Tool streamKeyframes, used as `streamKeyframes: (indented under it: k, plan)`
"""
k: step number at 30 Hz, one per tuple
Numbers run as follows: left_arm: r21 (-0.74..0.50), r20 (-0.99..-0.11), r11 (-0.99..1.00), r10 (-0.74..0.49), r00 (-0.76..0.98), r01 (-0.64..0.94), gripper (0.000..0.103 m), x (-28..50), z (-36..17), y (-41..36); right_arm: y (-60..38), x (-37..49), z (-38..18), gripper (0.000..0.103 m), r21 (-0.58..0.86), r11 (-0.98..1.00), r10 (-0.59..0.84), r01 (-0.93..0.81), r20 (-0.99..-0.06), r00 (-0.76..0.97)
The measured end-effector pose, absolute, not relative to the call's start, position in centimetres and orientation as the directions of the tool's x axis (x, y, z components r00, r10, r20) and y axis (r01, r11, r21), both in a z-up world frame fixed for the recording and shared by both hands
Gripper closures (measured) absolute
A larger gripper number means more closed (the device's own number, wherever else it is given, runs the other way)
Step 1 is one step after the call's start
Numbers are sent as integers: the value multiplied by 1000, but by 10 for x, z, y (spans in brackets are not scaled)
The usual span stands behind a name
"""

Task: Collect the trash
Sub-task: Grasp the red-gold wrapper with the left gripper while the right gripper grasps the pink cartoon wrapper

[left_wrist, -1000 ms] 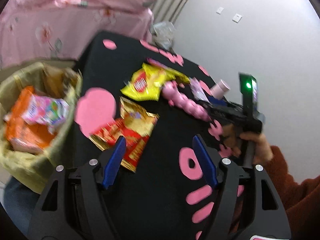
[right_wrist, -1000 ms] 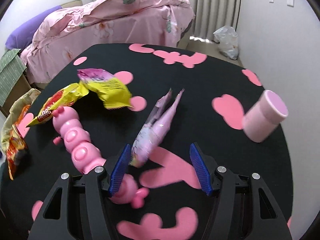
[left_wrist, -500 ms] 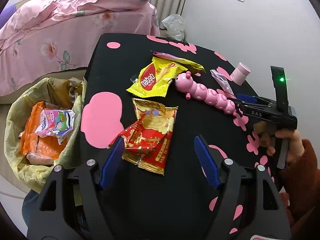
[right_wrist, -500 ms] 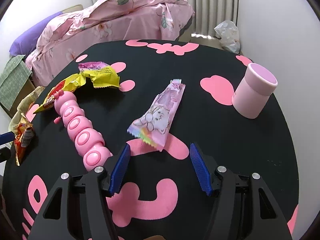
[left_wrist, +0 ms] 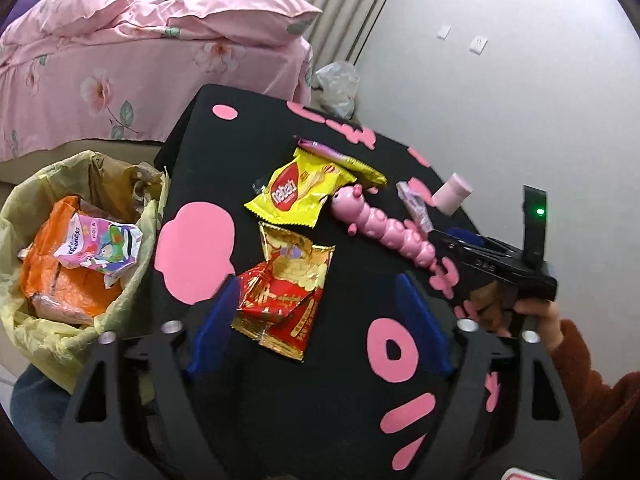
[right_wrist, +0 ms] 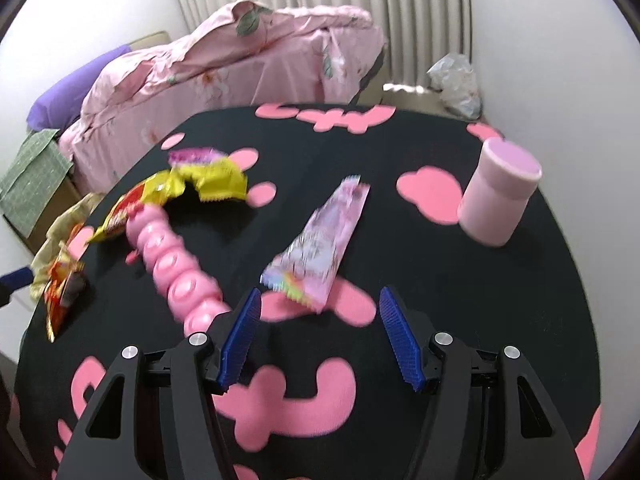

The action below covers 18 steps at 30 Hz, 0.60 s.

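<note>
Approach step, both sides. Left tongs (left_wrist: 316,320), spread wide and empty, hang over the red-gold snack bag (left_wrist: 286,292) on the tabletop (left_wrist: 340,420). Right tongs (right_wrist: 318,338), also wide, face the pink wrapper (right_wrist: 320,240), blurred, probably candy. Next: lower, pinch, carry to the lined bin (left_wrist: 24,320).

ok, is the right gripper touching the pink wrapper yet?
Apart. In the right wrist view the right gripper is open, and the pink wrapper lies on the table ahead of the blue fingers, with tablecloth visible between them.

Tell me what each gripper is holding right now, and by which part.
Nothing. The left gripper is open around the red wrapper; the right gripper is open before the pink wrapper.
</note>
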<state>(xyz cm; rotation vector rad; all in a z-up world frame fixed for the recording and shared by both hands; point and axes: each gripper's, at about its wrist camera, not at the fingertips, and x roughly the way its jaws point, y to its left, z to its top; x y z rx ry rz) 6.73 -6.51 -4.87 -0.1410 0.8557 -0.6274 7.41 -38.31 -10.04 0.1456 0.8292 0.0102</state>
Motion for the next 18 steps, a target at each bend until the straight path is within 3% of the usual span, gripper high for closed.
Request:
streamKeyframes:
  k: [3,5,13,18]
  plan:
    - [-333,-695,814,-553,460,475,20,68,-52,-71,-381,89,-99,46,137,990,79,34,-738,670]
    - [-288,-715,828,-520,467,480,21,66,-55,-74,-380,99,-104,69,135,990,81,35,-758,647]
    - [-120,-766,836,-421,486,535,21,65,-63,-91,-381,79,-93,73,115,992,55,41,-720,692]
    - [-155,-774,845,-426,468,512,23,79,-66,-92,-373,57,-78,73,73,997,29,30,-687,726]
